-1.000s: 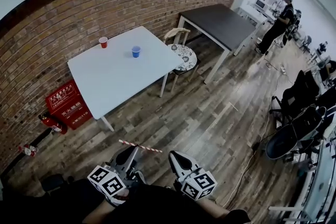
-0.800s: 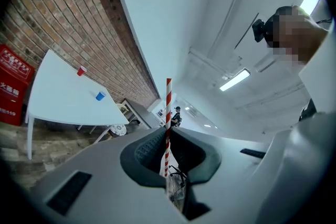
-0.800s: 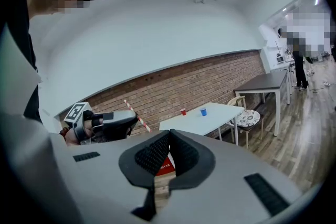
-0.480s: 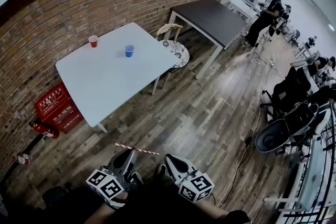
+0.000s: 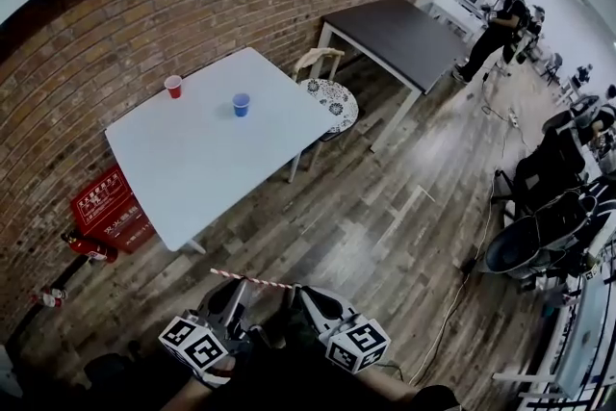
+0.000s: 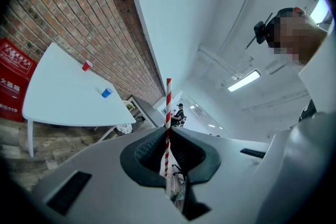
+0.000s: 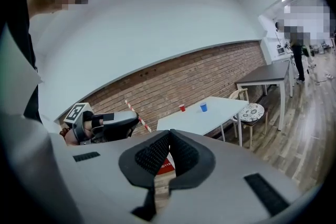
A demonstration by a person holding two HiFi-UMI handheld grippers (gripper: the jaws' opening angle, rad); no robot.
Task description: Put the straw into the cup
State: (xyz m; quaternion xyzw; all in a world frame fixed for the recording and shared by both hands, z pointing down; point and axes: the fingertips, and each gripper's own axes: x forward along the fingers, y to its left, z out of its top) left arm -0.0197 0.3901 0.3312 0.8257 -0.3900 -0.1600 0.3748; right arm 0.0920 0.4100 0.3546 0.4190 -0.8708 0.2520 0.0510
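L claw (image 5: 236, 289) is clenched on the straw (image 6: 168, 107). The red-white stripes run through the pad seam w/ a long end poking past the tips. In head view the straw lies crosswise above the floor, low & close to the body. R claw (image 7: 169, 136) is clenched too, nothing btwn its pads, just beside the L one.

Both cups sit on the white worktop (image 5: 202, 168), well apart from the claws: blue cup (image 5: 241, 104) toward the chair side, red cup (image 5: 173, 86) by the brick wall. Task doesn't say which cup; blue prob. the easier reach.

Step in hand, as I read it: carry the straw over to the worktop. No insertion yet.

To do it well:
- Squeeze firm but not crushing; a paper-type straw prob. kinks easily.
- Come up to the near edge & avoid the chair (image 5: 327, 96) at the right corner.
- Before lowering, turn the wrist so the straw stands upright, free end down, centred over the cup mouth. Then go straight in.
- Cups look light & could tip or skid if the straw nudges the rim, so R claw could steady the cup wall.
- Let go only once the tip is below the rim.
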